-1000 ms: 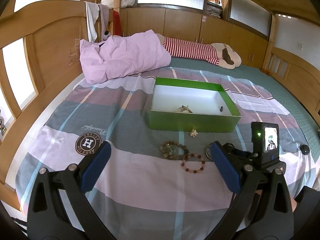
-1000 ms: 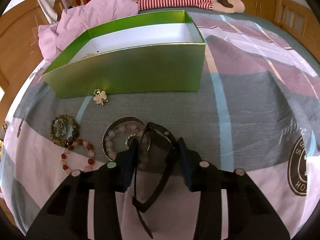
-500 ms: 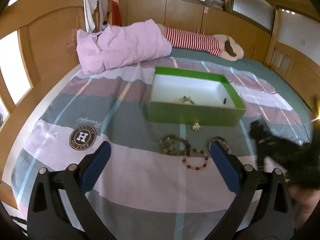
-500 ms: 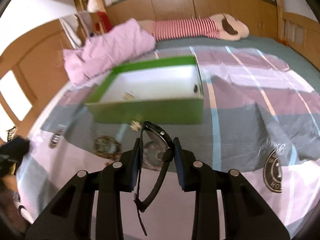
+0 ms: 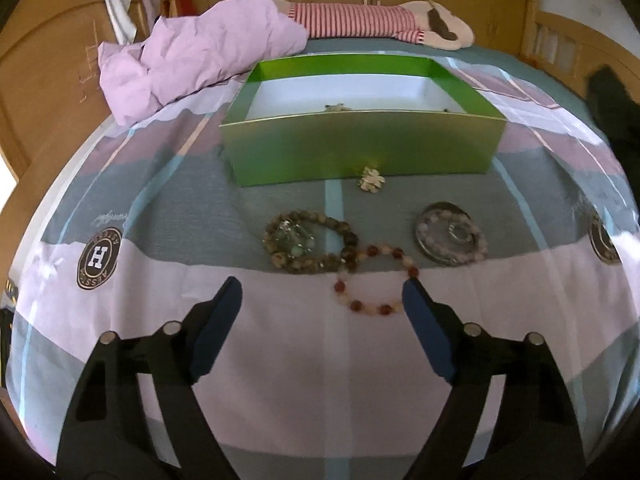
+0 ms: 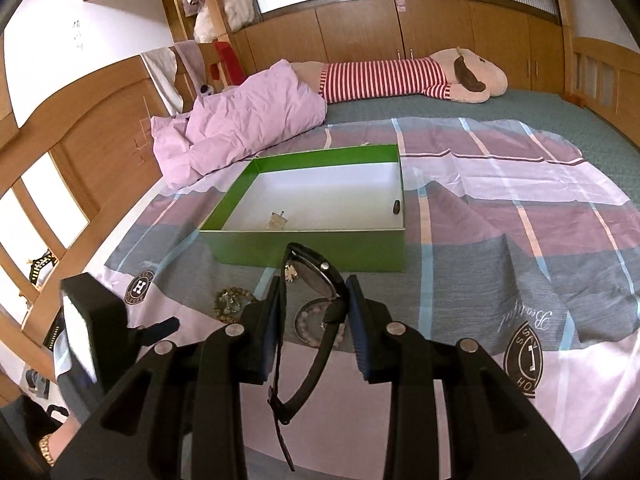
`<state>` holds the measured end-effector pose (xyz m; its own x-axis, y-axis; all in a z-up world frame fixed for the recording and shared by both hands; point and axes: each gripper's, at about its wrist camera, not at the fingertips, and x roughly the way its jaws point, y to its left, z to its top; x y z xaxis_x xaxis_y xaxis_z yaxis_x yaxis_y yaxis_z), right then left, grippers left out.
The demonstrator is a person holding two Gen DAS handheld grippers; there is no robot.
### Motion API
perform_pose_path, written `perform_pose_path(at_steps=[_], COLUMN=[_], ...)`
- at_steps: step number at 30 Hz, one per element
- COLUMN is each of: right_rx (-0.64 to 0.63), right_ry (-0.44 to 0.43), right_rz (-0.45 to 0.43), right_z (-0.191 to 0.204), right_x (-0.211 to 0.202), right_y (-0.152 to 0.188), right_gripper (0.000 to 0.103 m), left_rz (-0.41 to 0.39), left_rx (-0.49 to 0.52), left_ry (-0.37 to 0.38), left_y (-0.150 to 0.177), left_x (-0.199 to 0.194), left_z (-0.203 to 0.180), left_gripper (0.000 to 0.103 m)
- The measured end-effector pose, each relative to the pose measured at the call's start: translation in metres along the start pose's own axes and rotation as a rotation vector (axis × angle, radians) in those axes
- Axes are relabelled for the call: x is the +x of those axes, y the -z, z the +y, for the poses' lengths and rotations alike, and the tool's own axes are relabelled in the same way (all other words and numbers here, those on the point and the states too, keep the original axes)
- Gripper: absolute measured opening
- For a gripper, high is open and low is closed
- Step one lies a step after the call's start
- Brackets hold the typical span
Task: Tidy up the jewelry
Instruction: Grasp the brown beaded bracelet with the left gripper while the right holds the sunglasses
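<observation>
We take the green box as our landmark: it sits open on the striped bedspread, its white floor holding a small metallic piece near the front wall and a small dark item by the right wall. Just in front of the box's front wall lies a small clover charm. Nearer to us than the charm, left of it, we see a brown bead bracelet ringed around a tangle of green and silver pieces; a red-and-white bracelet overlaps its right edge and extends toward the camera. To the right of these, also in front of the box, a round metal dish carries a pale pink bracelet. The left gripper hangs above the bedspread on the near side of the bracelets; its blue-padded jaws stand wide but are closing, nothing is pressed between them, and the right fingertip overlaps the red-and-white bracelet in view. The right gripper is raised in front of the box, its jaws pinching a black watch by the case, with the strap dangling below. Beyond the box we note a crumpled lilac quilt and a striped plush toy.
</observation>
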<state>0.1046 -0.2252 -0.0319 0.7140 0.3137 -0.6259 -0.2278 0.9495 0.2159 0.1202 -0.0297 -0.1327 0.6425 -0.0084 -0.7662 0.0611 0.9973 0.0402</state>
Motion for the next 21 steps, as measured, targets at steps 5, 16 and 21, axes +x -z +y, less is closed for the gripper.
perform_pose_path(at_steps=[5, 16, 21], right_rx=[0.004, -0.001, 0.006], right_ry=[-0.005, -0.009, -0.005], right_rz=[0.002, 0.003, 0.011], right_z=[-0.004, -0.005, -0.007], right_x=[-0.001, -0.003, -0.001], right_y=[0.0, 0.0, -0.001], right_gripper=[0.032, 0.032, 0.032], left_rz=[0.006, 0.0, 0.052], left_rx=[-0.076, -0.073, -0.053], left_ry=[0.007, -0.043, -0.049], left_y=[-0.009, -0.025, -0.027], left_x=[0.009, 0.033, 0.061], left_z=[0.015, 0.021, 0.023], left_gripper=[0.067, 0.058, 0.041])
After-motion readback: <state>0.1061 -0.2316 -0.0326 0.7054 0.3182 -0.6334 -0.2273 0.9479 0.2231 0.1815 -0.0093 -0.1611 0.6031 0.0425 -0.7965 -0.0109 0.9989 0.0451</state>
